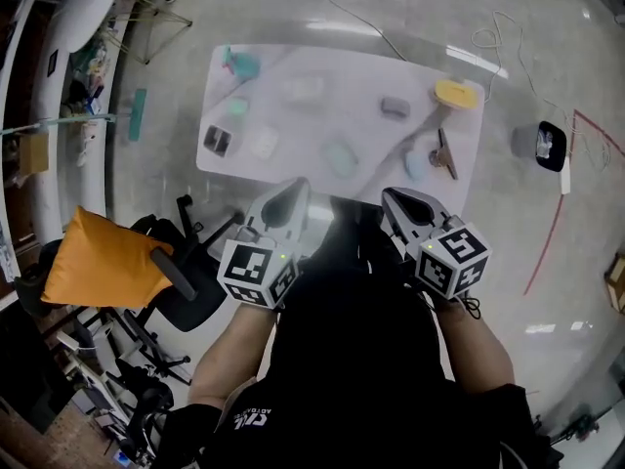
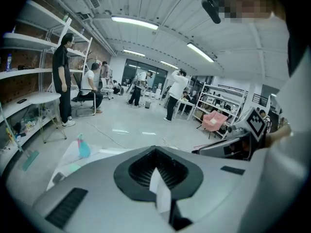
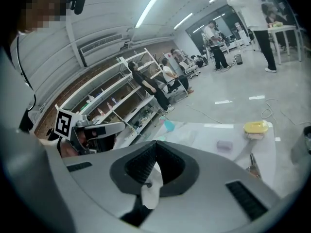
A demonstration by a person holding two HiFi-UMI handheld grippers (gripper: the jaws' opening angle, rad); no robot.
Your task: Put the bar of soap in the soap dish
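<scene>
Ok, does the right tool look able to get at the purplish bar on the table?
Probably yes. The purplish bar lies in the open on the table, with nothing over it, straight beyond the right tool. That tool is shut, so it must open first.

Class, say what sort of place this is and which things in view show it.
Probably a shared lab or workshop: open shelving racks along the wall, several people busy at tables, and long strip lights on an industrial ceiling.
</scene>
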